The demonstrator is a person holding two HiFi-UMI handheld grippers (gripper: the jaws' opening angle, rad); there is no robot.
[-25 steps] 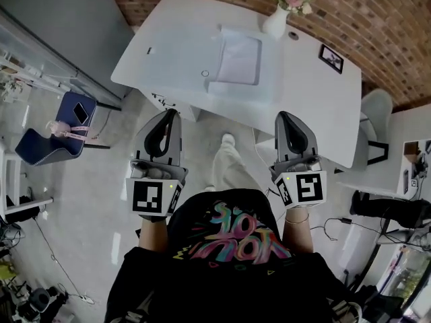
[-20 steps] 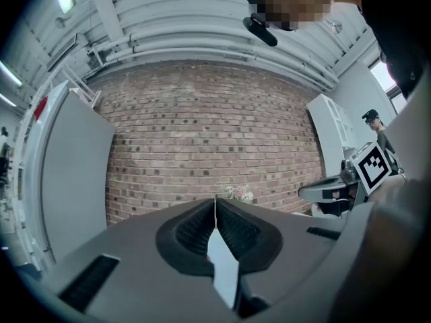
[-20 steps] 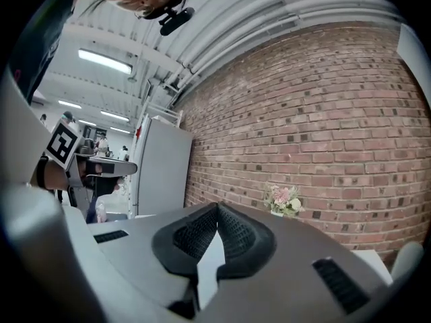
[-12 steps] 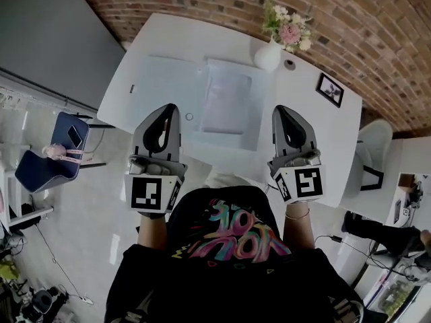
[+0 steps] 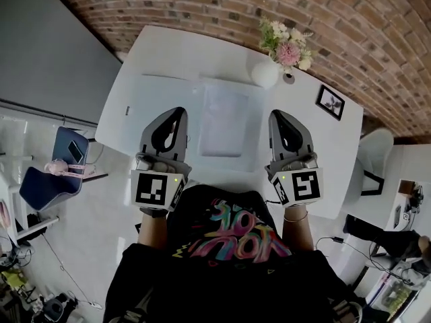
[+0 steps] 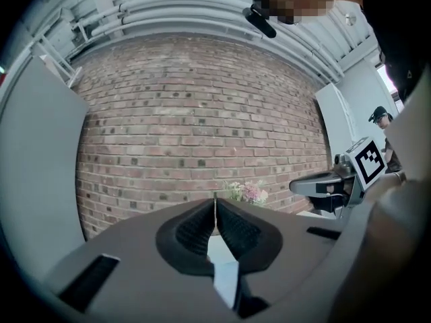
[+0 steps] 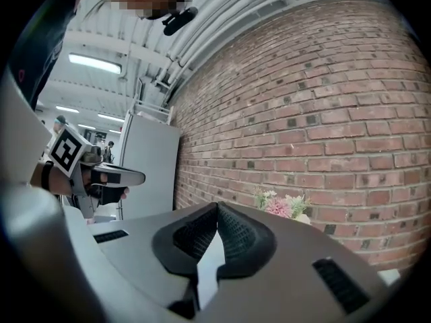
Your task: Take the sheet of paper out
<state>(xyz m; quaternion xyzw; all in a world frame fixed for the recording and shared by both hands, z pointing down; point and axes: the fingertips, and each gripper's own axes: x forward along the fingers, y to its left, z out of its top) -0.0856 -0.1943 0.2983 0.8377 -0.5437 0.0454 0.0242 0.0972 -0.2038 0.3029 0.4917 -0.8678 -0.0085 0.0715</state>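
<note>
White table (image 5: 168, 52) fills the middle of the head view, and we are right at its near edge, with a red brick wall (image 5: 202, 5) running along the far side. The left gripper (image 5: 178, 112) is out over the near left part of the top. Its jaws are pressed tight together, and its own camera shows the 2 ribbed pads meeting in 1 thin seam with nothing between them. The right gripper (image 5: 277, 115) mirrors it on the near right. It is closed up too, pads tip to tip, nothing pinched. Both point toward the far wall, roughly level.

And there is the sheet of paper (image 5: 224, 121), lying flat on the table between the 2 grippers and touched by neither (a slightly wider, glossy outline surrounds it, perhaps a clear sleeve, though that is hard to say).

Beyond the sheet and a little to the right, near the wall, stands a white vase (image 5: 264, 75) of pink and white flowers (image 5: 286, 42). A small framed picture (image 5: 331, 101) sits further right. Off the table, a blue chair (image 5: 40, 184) stands on the floor at the left and a white chair (image 5: 374, 143) at the right. At the near edge of the head view is the person's black shirt (image 5: 229, 247) with its colourful print.
</note>
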